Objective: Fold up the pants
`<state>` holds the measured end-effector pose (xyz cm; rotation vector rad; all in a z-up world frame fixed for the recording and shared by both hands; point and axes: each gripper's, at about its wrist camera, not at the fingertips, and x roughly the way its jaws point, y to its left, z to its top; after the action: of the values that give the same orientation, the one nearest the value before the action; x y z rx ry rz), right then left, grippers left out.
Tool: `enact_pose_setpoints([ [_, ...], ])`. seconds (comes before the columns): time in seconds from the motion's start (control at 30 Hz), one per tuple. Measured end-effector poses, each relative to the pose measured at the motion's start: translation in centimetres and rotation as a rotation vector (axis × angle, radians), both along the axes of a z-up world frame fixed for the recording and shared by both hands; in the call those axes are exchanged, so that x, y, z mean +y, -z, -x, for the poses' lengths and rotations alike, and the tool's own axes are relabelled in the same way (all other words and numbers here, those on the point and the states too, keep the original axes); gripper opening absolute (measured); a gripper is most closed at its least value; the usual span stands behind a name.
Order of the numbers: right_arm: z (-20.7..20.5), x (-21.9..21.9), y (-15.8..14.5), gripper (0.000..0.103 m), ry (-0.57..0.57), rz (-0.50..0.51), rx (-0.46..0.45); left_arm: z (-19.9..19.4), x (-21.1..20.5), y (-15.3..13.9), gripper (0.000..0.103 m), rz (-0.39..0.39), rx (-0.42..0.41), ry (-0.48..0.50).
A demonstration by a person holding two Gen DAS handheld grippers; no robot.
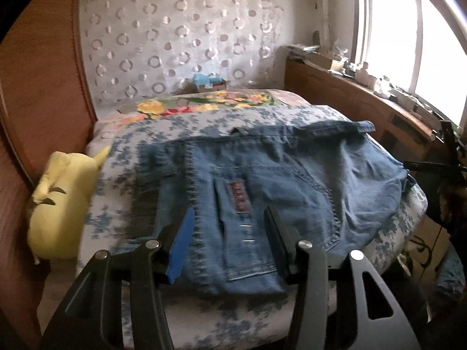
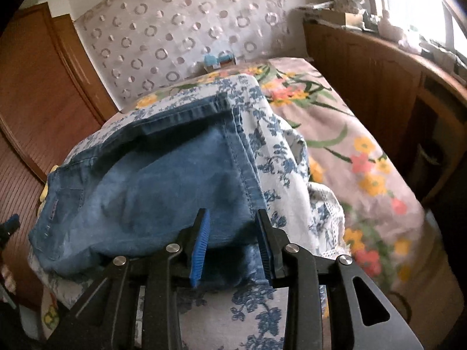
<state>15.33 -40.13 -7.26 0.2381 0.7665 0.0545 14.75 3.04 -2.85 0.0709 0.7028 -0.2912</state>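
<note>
1. The bed (image 1: 294, 99), under a blue-flowered white cloth (image 1: 204, 116), filled both views.
2. The folded jeans (image 1: 262, 175) lay on that cloth, at the centre of the left view and from 9 o'clock to the centre of the right view.
3. A yellow plush (image 1: 61, 204) sat at 9 o'clock in the left view.
4. The left gripper (image 1: 229, 213) stood released over the denim.
5. The right gripper (image 2: 232, 218) was likewise spread wide, grasping nothing.

Both the left gripper (image 1: 230, 233) and right gripper (image 2: 232, 233) show black angular arms, round silver screws and ribbed blue pads (image 2: 200, 248).
</note>
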Motion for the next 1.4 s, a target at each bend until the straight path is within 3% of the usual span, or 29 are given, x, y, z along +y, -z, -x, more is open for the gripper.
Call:
enact_pose_setpoints([
  [0.27, -1.2, -0.4, 0.2, 0.033, 0.025, -0.003, 0.055, -0.2, -2.6, 1.3, 0.05, 0.018, 0.022, 0.046],
  [0.47, 0.5, 0.1, -0.4, 0.033, 0.035, 0.103, 0.031, 0.3, -3.1, 1.7, 0.05, 0.033, 0.028, 0.062],
  [0.57, 0.8, -0.2, 0.0, 0.04, 0.042, 0.096, 0.041, 0.2, -3.3, 2.2, 0.05, 0.04, 0.04, 0.066],
  [0.8, -0.3, -1.1, 1.1, 0.041, 0.045, -0.024, 0.067, 0.4, -4.2, 2.8, 0.05, 0.028, 0.055, 0.085],
  [0.97, -0.5, -0.8, 0.9, 0.041, 0.058, -0.008, 0.05, 0.4, -4.4, 2.8, 0.05, 0.023, 0.056, 0.088],
  [1.0, -0.5, -0.7, 0.9, 0.038, 0.057, -0.01, 0.046, 0.4, -4.3, 2.8, 0.05, 0.025, 0.056, 0.087],
  [1.07, -0.1, -0.8, 0.4, 0.018, 0.039, -0.011, 0.011, 0.4, -4.4, 2.8, 0.05, 0.026, 0.055, 0.087],
  [1.17, 0.7, -0.6, -1.0, 0.008, 0.011, 0.002, -0.052, 0.4, -4.4, 2.8, 0.05, 0.019, 0.053, 0.085],
  [1.3, 2.8, -0.2, -3.9, 0.007, -0.021, 0.05, -0.117, 0.1, -4.2, 2.4, 0.05, 0.02, 0.044, 0.072],
  [1.4, 3.9, -0.3, -4.5, 0.008, -0.033, 0.08, -0.116, 0.1, -3.8, 2.1, 0.05, 0.023, 0.035, 0.065],
])
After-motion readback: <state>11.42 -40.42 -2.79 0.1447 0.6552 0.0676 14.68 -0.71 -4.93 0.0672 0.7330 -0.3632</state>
